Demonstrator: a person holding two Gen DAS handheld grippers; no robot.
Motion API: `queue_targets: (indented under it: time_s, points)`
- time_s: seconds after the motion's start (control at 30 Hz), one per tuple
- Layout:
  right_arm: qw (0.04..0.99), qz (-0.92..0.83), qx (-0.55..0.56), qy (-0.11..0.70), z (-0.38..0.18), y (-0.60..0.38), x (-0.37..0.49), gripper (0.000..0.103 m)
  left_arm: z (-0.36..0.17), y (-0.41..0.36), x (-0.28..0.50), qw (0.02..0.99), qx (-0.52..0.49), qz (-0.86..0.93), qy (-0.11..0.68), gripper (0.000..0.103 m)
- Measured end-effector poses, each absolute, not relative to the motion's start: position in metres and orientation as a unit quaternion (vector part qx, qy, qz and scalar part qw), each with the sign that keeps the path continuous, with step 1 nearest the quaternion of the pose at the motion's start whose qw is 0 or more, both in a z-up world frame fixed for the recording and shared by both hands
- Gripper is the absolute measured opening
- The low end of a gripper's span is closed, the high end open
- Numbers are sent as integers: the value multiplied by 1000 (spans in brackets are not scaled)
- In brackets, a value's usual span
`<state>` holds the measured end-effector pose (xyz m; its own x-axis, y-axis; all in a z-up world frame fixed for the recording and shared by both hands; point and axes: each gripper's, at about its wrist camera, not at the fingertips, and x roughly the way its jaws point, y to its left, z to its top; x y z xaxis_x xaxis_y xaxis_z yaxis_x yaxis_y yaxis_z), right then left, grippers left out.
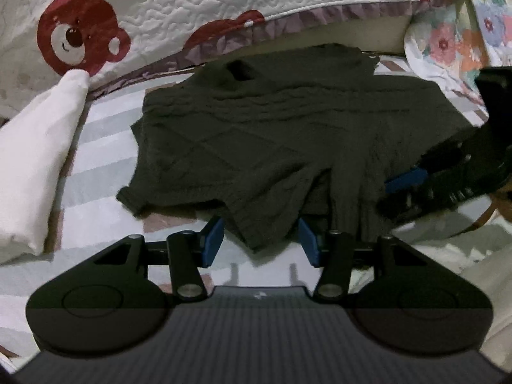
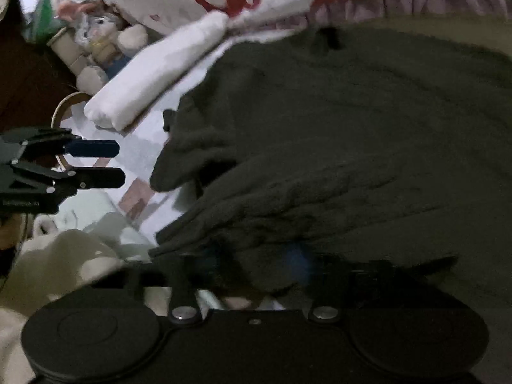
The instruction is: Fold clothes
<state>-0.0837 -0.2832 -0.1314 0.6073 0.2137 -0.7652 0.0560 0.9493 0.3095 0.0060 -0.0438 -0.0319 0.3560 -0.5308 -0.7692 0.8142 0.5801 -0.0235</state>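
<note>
A dark olive cable-knit sweater (image 1: 272,128) lies on the striped bed sheet (image 1: 96,166), neck hole toward the far quilt, one side folded over the body. My left gripper (image 1: 260,241) is open at its near hem, and a fabric corner points between the blue pads (image 1: 212,240). In the right wrist view the left gripper (image 2: 121,163) hangs just off the sweater's (image 2: 336,144) left edge, holding nothing. My right gripper (image 2: 254,259) has its fingers spread under the blurred fold of knit, which covers them. It enters the left wrist view as the right gripper (image 1: 396,195) at the sweater's right side.
A white folded cloth (image 1: 38,166) lies left of the sweater. A bear-print quilt (image 1: 160,16) runs along the far side, with a floral pillow (image 1: 448,41) at the back right. A plush toy (image 2: 102,38) and a cream blanket (image 2: 64,262) sit off the bed's left end.
</note>
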Motion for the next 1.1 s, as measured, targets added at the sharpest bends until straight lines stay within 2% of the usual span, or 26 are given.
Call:
queue_targets:
  time_s: [0.03,0.23,0.33,0.43,0.6,0.63,0.67,0.73,0.77,0.87,1.1]
  points:
    - [893,34,130,429,-129,-282,-85,2,-31,-43,6,804,187,-417,380,51]
    - [940,-74,137,304,-55,-304,-151,0,-27,-41,1,804,184,-440,356,51]
    - [925,-134,199,296,-48,-339,-187,0,-27,-45,-4,800,189,-456,342,51]
    - [917,-132,203,316,-56,-344,-189,1,-33,-62,-10,789,212,-471,333,52]
    - [905,-128,209,349,-70,-351,-193,11,-55,-103,-12,743,261,-504,354,57]
    - [902,-127,211,355,-73,-353,-194,25,-62,-112,-12,730,274,-510,364,57]
    - [900,-125,210,361,-75,-354,-194,44,-68,-122,-12,717,283,-515,375,57]
    - [917,-76,151,360,-70,-339,-174,55,-75,-133,-6,709,255,-515,409,57]
    - [924,-51,121,359,-67,-331,-165,56,-78,-137,-3,711,241,-509,422,57]
    - [935,23,29,351,-59,-308,-136,66,-82,-140,5,743,229,-473,414,57]
    - [879,170,-220,387,-87,-262,-86,66,-81,-128,23,790,241,-424,373,57]
